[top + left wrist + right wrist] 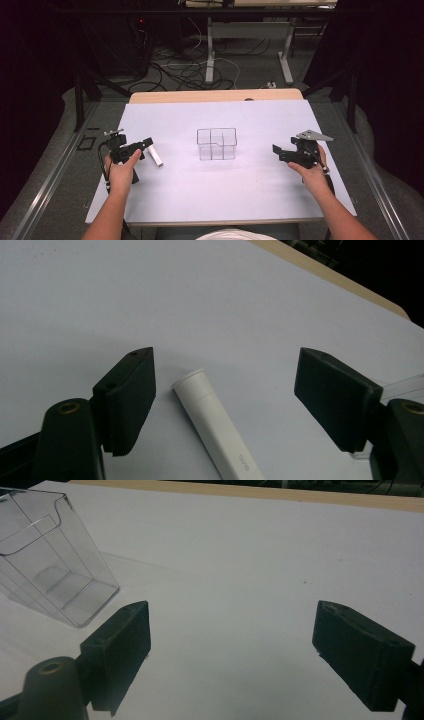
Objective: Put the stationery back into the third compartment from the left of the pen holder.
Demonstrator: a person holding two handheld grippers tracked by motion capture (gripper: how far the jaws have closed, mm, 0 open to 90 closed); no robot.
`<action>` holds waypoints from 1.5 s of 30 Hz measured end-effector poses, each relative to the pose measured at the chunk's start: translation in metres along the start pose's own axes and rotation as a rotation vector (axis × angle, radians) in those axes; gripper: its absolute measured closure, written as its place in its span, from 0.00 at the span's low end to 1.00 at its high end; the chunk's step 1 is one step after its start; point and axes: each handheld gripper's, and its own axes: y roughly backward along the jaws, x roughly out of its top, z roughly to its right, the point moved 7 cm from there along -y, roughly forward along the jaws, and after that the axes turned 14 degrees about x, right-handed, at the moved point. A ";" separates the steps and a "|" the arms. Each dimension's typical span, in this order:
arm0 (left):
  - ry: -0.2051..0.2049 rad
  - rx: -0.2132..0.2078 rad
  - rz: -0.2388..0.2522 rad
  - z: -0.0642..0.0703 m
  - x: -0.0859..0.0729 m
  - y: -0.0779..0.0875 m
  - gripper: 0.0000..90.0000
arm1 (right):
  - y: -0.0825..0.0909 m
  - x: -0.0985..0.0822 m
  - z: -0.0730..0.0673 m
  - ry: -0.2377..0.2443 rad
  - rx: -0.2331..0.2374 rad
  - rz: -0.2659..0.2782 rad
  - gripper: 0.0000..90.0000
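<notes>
On the tabletop (250, 190): one white tube (217, 427), one clear divided box (216, 144).
Left gripper (145, 146) fingers (127, 400) spread either side of the tube, not touching; smooth, cylindrical, lying flat left of centre. Right gripper (278, 151) fingers (120, 650) spread over bare surface. Box mid-table; open room all round, edges well off.
</notes>
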 end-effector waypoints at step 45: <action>0.202 0.138 -0.338 0.011 -0.033 -0.022 0.60 | -0.003 -0.003 0.001 -0.042 0.021 -0.003 0.17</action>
